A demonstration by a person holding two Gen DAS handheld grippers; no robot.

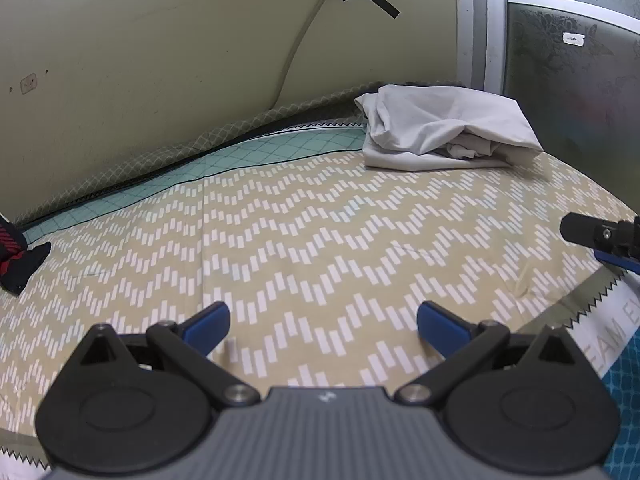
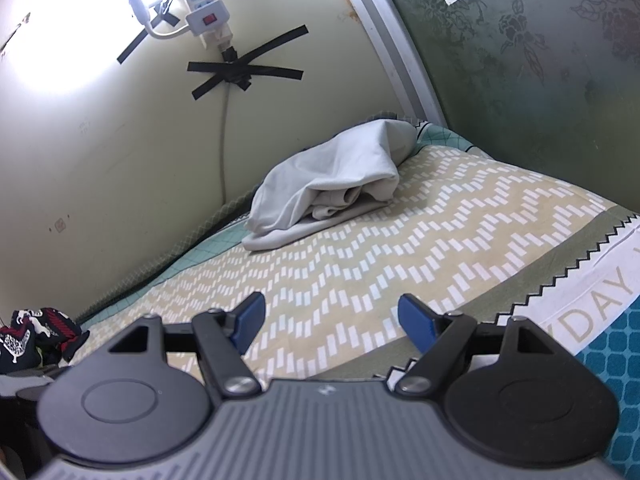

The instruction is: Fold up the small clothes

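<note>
A loosely folded light grey garment (image 1: 444, 128) lies at the far side of the patterned bed cover (image 1: 304, 240), by the wall; it also shows in the right wrist view (image 2: 332, 184). My left gripper (image 1: 323, 324) is open and empty, low over the cover's near part, well short of the garment. My right gripper (image 2: 332, 316) is open and empty near the cover's front edge; its fingertip (image 1: 576, 228) shows at the right edge of the left wrist view. A dark garment with red and white print (image 2: 36, 334) lies bunched at the far left, also seen in the left wrist view (image 1: 16, 256).
A cream wall (image 1: 160, 60) runs along the bed's far side, with a cable and power strip (image 2: 204, 8) taped to it. A frosted patterned glass door (image 2: 540, 60) stands at the right. The bed's front edge has a white band with lettering (image 2: 600, 292).
</note>
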